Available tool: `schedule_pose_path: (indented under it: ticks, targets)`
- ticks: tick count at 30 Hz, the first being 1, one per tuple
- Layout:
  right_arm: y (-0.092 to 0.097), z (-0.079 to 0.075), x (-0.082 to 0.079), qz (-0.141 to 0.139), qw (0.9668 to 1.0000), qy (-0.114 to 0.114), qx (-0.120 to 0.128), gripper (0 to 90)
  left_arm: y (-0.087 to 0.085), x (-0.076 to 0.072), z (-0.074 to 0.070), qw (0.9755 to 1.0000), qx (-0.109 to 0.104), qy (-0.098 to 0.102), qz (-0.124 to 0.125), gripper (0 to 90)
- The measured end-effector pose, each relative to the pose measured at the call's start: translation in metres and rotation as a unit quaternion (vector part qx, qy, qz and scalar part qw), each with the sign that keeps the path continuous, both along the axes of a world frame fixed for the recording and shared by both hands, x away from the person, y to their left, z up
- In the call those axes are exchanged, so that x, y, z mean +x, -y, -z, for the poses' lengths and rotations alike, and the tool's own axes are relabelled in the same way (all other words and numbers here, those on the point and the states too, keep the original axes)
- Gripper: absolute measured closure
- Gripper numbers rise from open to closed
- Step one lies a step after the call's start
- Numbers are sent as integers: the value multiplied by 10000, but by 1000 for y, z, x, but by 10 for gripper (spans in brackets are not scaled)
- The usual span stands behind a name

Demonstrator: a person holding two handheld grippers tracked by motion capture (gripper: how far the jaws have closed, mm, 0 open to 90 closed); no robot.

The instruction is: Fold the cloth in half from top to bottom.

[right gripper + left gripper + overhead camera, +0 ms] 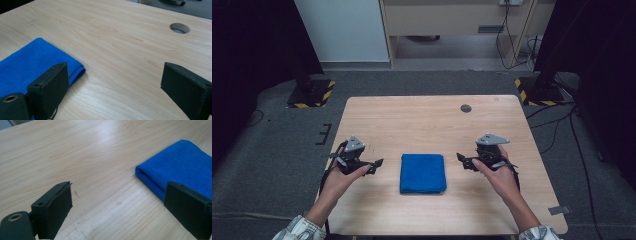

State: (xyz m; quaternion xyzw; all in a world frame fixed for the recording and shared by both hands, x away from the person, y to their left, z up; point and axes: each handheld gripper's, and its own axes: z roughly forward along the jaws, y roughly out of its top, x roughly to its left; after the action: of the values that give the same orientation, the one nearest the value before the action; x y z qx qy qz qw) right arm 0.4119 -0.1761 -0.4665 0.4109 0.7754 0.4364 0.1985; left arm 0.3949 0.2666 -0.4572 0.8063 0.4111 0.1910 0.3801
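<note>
Blue folded cloth [423, 173] between left gripper [374, 165], right gripper [462, 160]; jaws wide, seemingly untouching.

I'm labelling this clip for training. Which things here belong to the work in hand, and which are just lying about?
In the job:
- folded blue cloth
- left gripper, open beside it
- right gripper, open beside it

Just there:
- wooden table with its cable hole
- striped stand bases on the floor
- floor cables

Ribbed blue cloth [423, 173], smooth wooden table [422, 120]
</note>
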Motion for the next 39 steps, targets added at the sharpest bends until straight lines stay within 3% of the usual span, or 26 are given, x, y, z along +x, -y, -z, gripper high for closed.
schedule_pose_path:
  ticks: [9, 15, 20, 27, 32, 39]
  targets:
    - [34, 2, 8, 337, 9994, -18, 71, 84, -12, 10, -3, 9999, 63, -41, -144, 74]
    - [49, 8, 10, 430, 9990, -64, 70, 87, -20, 16, 5, 9996, 94, -123, -254, 74]
    - [59, 17, 12, 449, 9987, -200, -117, 92, -27, 21, 13, 9992, 106, -184, -343, 74]
    - [74, 38, 14, 492, 9969, -543, -299, 102, -34, 30, 32, 9981, 200, -437, -373, 74]
    - [94, 52, 22, 821, 9927, -796, -392, 98, -35, 38, 44, 9969, 352, -596, -381, 70]
    - [106, 66, 35, 1359, 9854, -904, -482, 99, -26, 48, 59, 9955, 577, -665, -357, 70]
